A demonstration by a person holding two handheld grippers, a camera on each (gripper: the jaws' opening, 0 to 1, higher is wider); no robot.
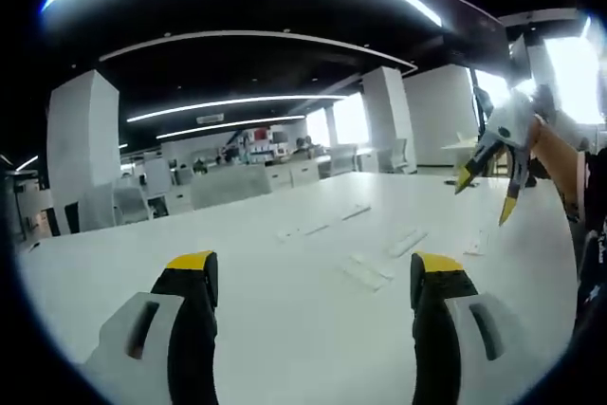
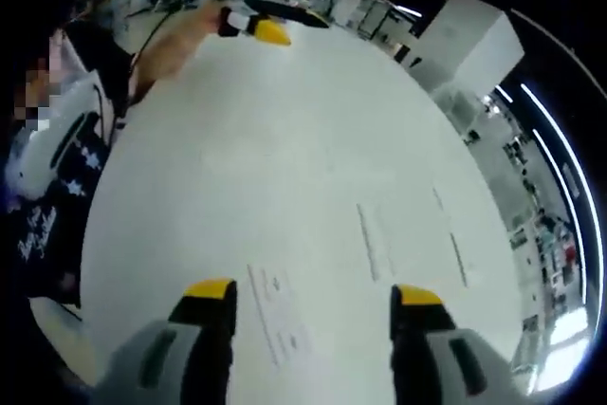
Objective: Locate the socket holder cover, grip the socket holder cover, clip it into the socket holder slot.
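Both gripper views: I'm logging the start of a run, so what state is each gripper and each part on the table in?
left gripper: jaws open, empty, above the table.
right gripper: jaws open, empty, held off the table.
white strips: lying flat on the table, apart from each other, untouched; too pale to tell cover from holder.

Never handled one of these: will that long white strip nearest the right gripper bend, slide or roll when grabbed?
Probably stiff and light: the strip looks thin, straight and moulded. It lies flat on the smooth white table, so it may slide if nudged. Rolling seems unlikely, as it looks flat.
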